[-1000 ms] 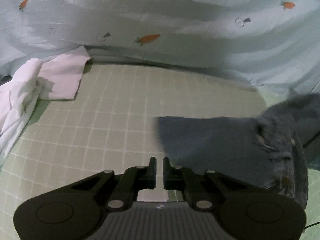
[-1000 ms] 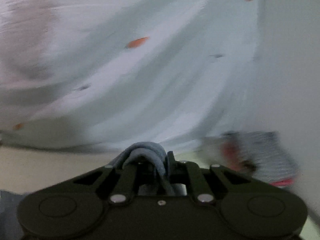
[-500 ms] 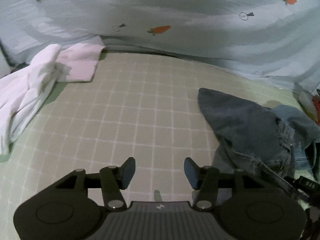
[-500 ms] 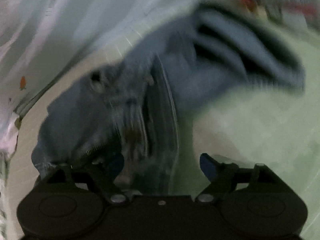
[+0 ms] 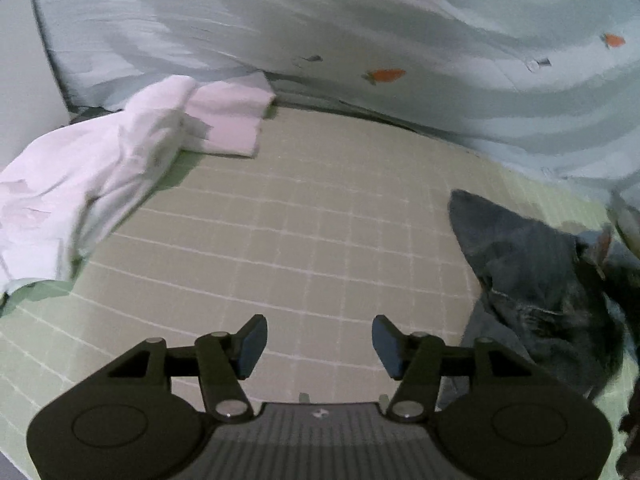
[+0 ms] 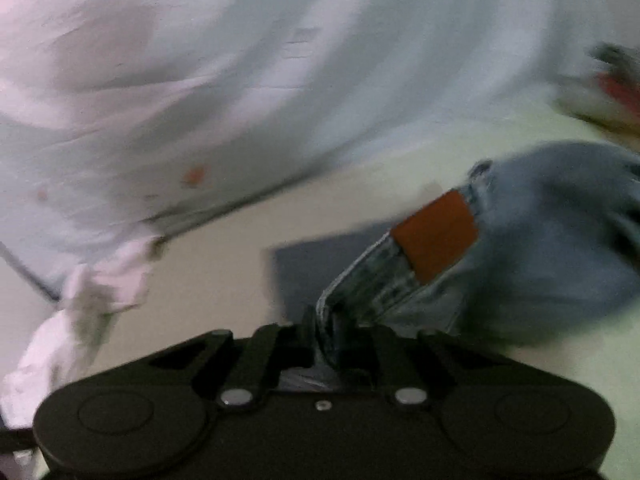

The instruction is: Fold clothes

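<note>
The left tool (image 5: pixel 319 344) hovers with its fingers spread wide apart and nothing between them, over a pale green sheet (image 5: pixel 304 216) printed with a grid of thin white lines. The right tool (image 6: pixel 326 326) is clamped together on the waistband of a pair of blue jeans (image 6: pixel 552 256), which bears an orange-brown patch label (image 6: pixel 436 236); any writing on that label is too blurred to read. In the left wrist view the jeans (image 5: pixel 536 272) lie crumpled on the sheet to the right of the open tool, cut off by the edge of the frame, with stitched seams faintly visible. A rumpled white garment (image 5: pixel 92 176) lies well apart from them at the left, its lower part also cut off. Behind both, a light blue quilt (image 5: pixel 400 20) printed with small orange carrots rises in folds. The right wrist view is heavily smeared, so a red and grey object (image 6: pixel 612 88) at its upper right cannot be identified.
</note>
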